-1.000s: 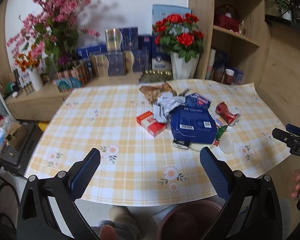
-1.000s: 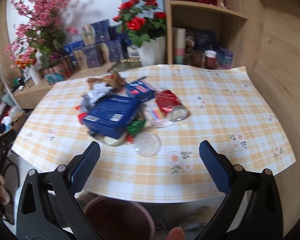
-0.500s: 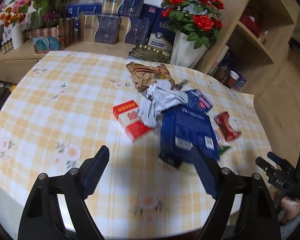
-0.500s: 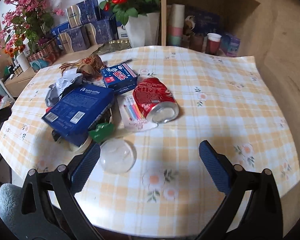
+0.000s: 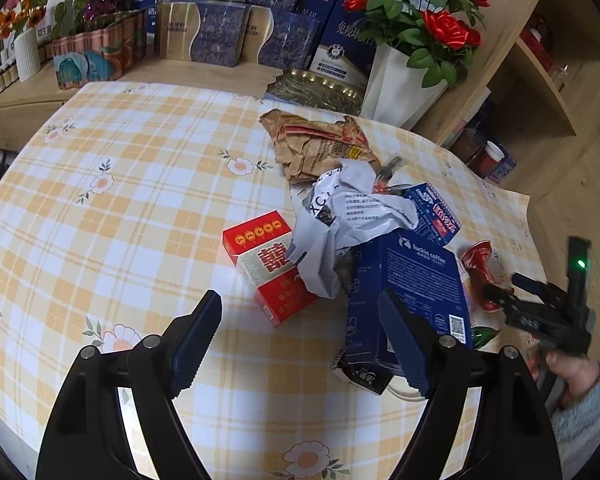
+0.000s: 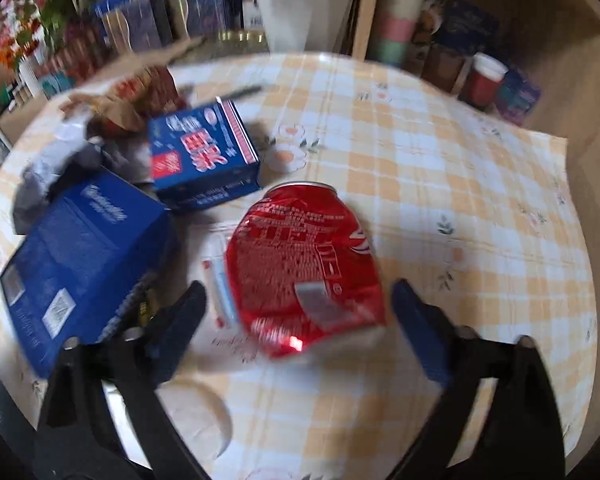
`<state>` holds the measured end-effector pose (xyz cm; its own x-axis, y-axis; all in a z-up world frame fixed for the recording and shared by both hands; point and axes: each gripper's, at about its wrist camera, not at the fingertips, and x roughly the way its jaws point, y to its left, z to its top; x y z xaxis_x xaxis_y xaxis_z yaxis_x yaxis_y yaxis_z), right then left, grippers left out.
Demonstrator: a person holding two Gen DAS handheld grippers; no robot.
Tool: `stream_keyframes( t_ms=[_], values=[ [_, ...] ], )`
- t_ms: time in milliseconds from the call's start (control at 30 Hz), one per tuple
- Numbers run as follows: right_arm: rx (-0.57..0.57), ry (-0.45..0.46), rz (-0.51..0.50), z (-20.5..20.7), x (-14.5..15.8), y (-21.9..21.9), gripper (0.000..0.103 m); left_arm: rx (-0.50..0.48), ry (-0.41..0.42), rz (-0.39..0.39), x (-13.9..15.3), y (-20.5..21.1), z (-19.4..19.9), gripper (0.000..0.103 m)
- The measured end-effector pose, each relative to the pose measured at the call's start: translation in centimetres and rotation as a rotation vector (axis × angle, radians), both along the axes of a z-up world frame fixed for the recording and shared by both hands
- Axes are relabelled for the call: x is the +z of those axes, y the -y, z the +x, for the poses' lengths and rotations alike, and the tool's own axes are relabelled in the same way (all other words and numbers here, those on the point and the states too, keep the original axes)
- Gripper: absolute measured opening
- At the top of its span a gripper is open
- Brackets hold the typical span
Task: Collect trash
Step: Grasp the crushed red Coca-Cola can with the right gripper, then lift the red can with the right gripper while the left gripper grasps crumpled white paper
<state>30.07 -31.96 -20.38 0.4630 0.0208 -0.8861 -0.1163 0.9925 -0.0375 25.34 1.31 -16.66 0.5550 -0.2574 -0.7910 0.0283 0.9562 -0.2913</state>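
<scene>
Compared with one second earlier, both grippers had come from the edge of the table down over the trash pile, and this changed the situation from looking to reaching. I take the crushed red can as the landmark. In the right wrist view the right gripper now stood directly over the can, with one finger on each side of it; the jaws were wide and were closing, with the can between them, but the pads did not press on it yet. The picture was blurred, so I judge this hand was in motion. Just to the left of the can lay the big blue coffee box, and behind the can, nearly touching it, the smaller blue carton; a thin wrapper with coloured sticks lay partly under the can. In the left wrist view the left gripper hovered well to the left of the can, in front of the red cigarette pack and the crumpled white paper; its jaws were fairly wide and held nothing. Its right finger covered part of the coffee box. The brown paper bag lay farther behind. No piece of trash was collected yet. In my judgement the can was the first thing to be taken, and the left gripper would probably take the cigarette pack or the box.
</scene>
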Motion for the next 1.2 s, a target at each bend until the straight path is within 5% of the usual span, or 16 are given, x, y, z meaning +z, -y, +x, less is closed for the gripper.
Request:
stream_keyframes(
  t_ms=[133, 400, 567, 700, 767, 933, 1033, 1100, 1200],
  values=[
    [0.005, -0.072, 0.022, 1.9, -1.5, 0.2, 0.075, -0.007, -0.005, -0.005, -0.5, 0.2, 0.5, 0.079],
    [-0.030, -0.005, 0.046, 2.1, 1.0, 2.0, 0.013, 0.004, -0.020, -0.084, -0.5, 0.3, 2.2, 0.079],
    [-0.039, 0.077, 0.072, 0.7, 3.2, 3.1, 0.013, 0.056, -0.053, -0.193, -0.5, -0.2, 3.7, 0.076],
    [-0.063, 0.114, 0.099, -0.6, 3.8, 3.2, 0.012, 0.098, -0.055, -0.196, -0.9, -0.3, 4.9, 0.067],
    [-0.071, 0.121, 0.131, -1.1, 3.7, 3.2, 0.012, 0.076, -0.033, -0.139, -0.7, 0.4, 5.4, 0.066],
    [-0.062, 0.120, 0.160, -2.3, 3.2, 2.5, 0.012, -0.129, 0.043, 0.164, -0.8, 4.7, 5.7, 0.069],
    [-0.070, 0.117, 0.181, -2.7, 3.0, 2.5, 0.012, -0.158, 0.012, 0.197, -2.1, 5.1, 6.2, 0.069],
    [-0.080, 0.122, 0.194, -2.9, 3.2, 2.5, 0.012, -0.162, -0.037, 0.138, -3.0, 4.5, 6.8, 0.031],
    [-0.094, 0.142, 0.216, -3.7, 3.7, 2.6, 0.013, -0.143, -0.011, 0.101, -2.5, 3.6, 6.3, 0.024]
  ],
)
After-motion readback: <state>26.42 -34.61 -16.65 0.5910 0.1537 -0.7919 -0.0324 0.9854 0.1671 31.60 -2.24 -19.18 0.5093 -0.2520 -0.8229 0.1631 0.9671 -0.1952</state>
